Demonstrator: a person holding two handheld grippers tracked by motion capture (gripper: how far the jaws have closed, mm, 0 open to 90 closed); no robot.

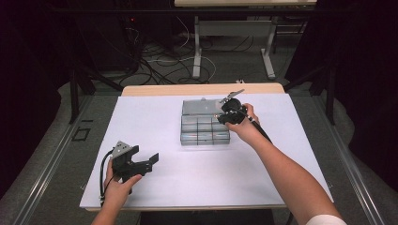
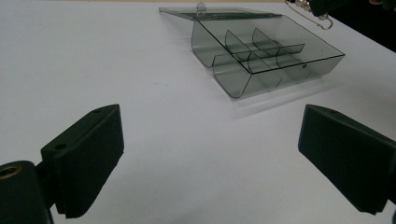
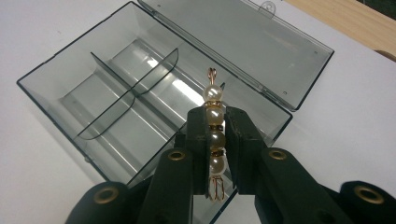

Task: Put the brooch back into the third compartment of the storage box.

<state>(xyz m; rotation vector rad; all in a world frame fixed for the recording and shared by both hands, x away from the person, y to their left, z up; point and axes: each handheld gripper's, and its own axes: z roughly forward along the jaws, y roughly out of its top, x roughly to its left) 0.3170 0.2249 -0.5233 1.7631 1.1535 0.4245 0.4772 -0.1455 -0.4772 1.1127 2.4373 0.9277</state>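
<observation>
Pearl earring [image 3: 214, 135] is clamped lengthwise between the right gripper [image 3: 215, 140] jaws: string of white pearls with gold spacers, one gold end poking out past the jaw tips, gold hook end sticking out toward the camera. Jaws closed narrow on it, grip looks centred on the middle pearls.

Landmark = smoky clear divided box [image 3: 116, 107], lid hinged flat open on its far side. From the high view, right gripper [image 1: 231, 112] sits over the box's right-hand end, near the hinge edge. In the right gripper view the earring hangs above a compartment next to the lid hinge; can't tell if it's touching the floor yet. All compartments look empty.

Left gripper [image 1: 133, 161] is well clear of the box, off to its near-left, resting low over the white table sheet [image 1: 155, 117], jaws wide apart, holding nothing. Left gripper view confirms: both pads spread, box [image 2: 261, 56] beyond them.

My read: step in hand is dropping the earring into a cell. To do it well:
- get the far tip down inside the cell walls before releasing, clear of the divider
- tilt so the earring lies along the cell's long axis, not bridging a partition
- open slowly; pearls are round and will roll or bounce on hard plastic
- box is light, so don't nudge the wall. Left gripper could steady it if it slides.
</observation>
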